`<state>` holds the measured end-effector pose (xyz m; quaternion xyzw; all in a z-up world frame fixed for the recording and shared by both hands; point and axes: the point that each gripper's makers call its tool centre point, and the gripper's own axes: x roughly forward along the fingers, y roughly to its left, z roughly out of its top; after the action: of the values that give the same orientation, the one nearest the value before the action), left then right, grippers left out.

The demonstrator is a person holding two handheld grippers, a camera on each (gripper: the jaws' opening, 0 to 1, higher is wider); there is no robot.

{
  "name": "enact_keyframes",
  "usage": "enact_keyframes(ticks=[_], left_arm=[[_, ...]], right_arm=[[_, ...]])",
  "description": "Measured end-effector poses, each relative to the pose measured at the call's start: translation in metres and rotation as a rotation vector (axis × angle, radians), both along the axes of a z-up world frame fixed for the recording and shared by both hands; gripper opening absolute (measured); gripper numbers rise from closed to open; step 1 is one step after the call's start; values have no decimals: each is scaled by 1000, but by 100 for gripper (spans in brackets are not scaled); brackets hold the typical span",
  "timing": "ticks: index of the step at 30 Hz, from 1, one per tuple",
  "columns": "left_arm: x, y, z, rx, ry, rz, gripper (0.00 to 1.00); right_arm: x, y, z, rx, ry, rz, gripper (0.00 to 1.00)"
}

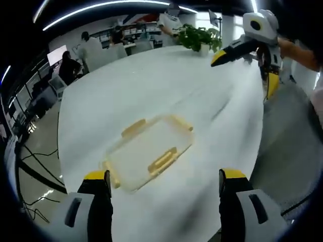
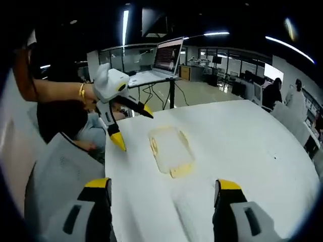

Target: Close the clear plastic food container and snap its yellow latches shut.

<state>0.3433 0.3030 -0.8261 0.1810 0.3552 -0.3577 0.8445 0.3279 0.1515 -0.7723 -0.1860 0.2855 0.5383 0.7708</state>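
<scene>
Yellow-tipped left hand-held gripper (image 1: 164,181) wide apart (empty), right hand-held gripper (image 2: 164,189) likewise

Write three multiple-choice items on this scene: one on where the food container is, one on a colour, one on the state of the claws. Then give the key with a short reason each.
1. Where is the clear food container?
A. On the white table
B. Held in the left claw
C. On the floor

2. What colour are the container's latches?
A. Blue
B. Yellow
C. Red

3. How do the left claw and right claw stand?
A. Both shut on the container
B. The left shut on a latch, the right open
C. Both open and holding nothing

Key:
1 A, it lies flat on the tabletop ahead of both claws.
2 B, the tabs along its edges are yellow in both views.
3 C, each view's own jaws stand wide apart with bare table between them, short of the container.
</scene>
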Motion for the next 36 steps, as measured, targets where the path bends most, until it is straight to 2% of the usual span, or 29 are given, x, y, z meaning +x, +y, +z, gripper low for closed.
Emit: enact_keyframes(ticks=[2, 5, 8, 11, 15, 19, 24, 25, 27, 29, 32, 34, 36], left_arm=[[4, 3, -3, 19, 5, -18, 87], [12, 8, -7, 29, 17, -42, 87], [20, 13, -10, 26, 28, -63, 86], [26, 22, -17, 80, 38, -111, 86], [32, 28, -24, 126, 60, -162, 86], [39, 35, -32, 165, 77, -215, 86], [48, 32, -34, 158, 86, -274, 87], [51, 31, -34, 164, 84, -290, 87], [56, 32, -37, 189, 94, -324, 86], [60, 33, -41, 214, 103, -350, 86], [65, 32, -44, 225, 110, -355, 85], [69, 36, -51, 234, 132, -308, 82], [68, 36, -56, 247, 146, -322, 80]], right_arm=[[3, 8, -4, 7, 19, 16, 84], [7, 25, -13, 38, 92, 38, 82], [15, 35, -21, 27, 101, 56, 82], [22, 41, -28, 5, 111, 76, 82], [26, 46, -39, -62, 120, 140, 81], [38, 51, -55, -154, 110, 131, 75], [41, 61, -71, -203, 130, 149, 74], [38, 59, -79, -271, 133, 190, 74], [40, 61, -85, -313, 106, 221, 73], [42, 62, -92, -335, 110, 229, 73], [47, 59, -101, -376, 122, 213, 73], [52, 56, -104, -396, 128, 193, 73], [55, 54, -109, -418, 141, 179, 72]])
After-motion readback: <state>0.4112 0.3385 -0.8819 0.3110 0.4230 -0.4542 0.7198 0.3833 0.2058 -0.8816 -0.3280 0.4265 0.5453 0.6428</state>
